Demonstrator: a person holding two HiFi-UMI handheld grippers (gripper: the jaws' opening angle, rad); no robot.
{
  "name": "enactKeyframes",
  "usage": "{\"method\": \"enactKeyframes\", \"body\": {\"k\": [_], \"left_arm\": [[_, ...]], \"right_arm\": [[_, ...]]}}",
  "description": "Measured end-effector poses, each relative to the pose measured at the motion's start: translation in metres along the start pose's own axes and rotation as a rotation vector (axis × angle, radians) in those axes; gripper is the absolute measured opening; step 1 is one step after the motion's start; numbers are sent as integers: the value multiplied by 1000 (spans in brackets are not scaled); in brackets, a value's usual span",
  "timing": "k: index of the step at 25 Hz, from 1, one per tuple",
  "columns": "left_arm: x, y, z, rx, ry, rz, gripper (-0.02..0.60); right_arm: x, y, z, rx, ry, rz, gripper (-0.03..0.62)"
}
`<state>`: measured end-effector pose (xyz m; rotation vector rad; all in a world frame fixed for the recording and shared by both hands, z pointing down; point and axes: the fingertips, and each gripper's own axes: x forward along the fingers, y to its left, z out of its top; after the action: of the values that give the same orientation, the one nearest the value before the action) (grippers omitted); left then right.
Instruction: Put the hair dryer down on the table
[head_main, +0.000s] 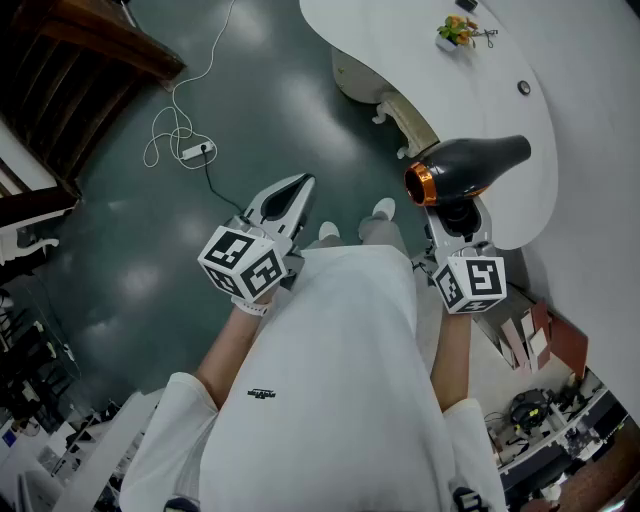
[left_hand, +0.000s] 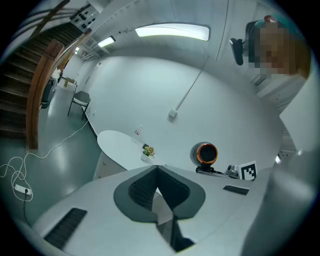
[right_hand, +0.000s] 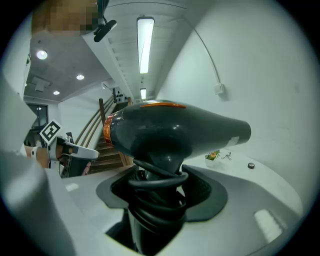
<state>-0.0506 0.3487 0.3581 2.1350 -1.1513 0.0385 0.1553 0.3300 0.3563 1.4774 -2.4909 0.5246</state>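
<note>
Worktop (head_main: 400, 50): white, curved edge, far right in the head view, over a dark green floor (head_main: 150, 260).

Arms: both forearms are out in front of the white shirt. The left forearm (head_main: 235, 345) angles far-right and the right forearm (head_main: 452, 350) runs nearly straight ahead. Both tools are tipped slightly below level, and each has its marker cube just ahead of the wrist.

Left tongs (head_main: 298, 190): over the floor, left of the dryer and apart from it. In the left gripper view the 2 tips meet, so the left tongs (left_hand: 158, 170) are together with nothing between them.

Right tongs (head_main: 458, 215): at the near edge of the worktop. In the right gripper view the pads are clamped on the dryer's handle, 1 on each side, and the right tongs (right_hand: 159, 187) stand wide round it.

Hair dryer (head_main: 470, 168): held in the air, not set down. The handle points down into the right tongs and the barrel is roughly level. The nozzle points right over the worktop edge and the orange-ringed rear end faces left over the floor. The body is glossy black. The hair dryer (right_hand: 175, 132) has black cord wound in several turns round its handle, with 1 loop just under the barrel.

Small items: a power strip (head_main: 197, 151) with a white cable lies on the floor, far left. A little plant (head_main: 455, 32) sits at the far end of the worktop. A dark round spot (head_main: 523, 88) on the worktop is too small to identify.
</note>
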Motion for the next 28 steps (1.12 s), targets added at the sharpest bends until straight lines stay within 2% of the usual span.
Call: {"method": "enactKeyframes", "body": {"k": [5, 15, 20, 28], "left_arm": [[4, -19, -3, 2, -18, 11, 2], [25, -65, -12, 36, -43, 35, 2], [32, -89, -22, 43, -65, 51, 2], [43, -125, -52, 39, -80, 99, 2]], "right_arm": [[-17, -5, 5, -2, -11, 7, 281], [-44, -22, 15, 26, -53, 91, 281], [-65, -41, 15, 73, -79, 115, 281], [-88, -69, 5, 59, -75, 179, 281]]}}
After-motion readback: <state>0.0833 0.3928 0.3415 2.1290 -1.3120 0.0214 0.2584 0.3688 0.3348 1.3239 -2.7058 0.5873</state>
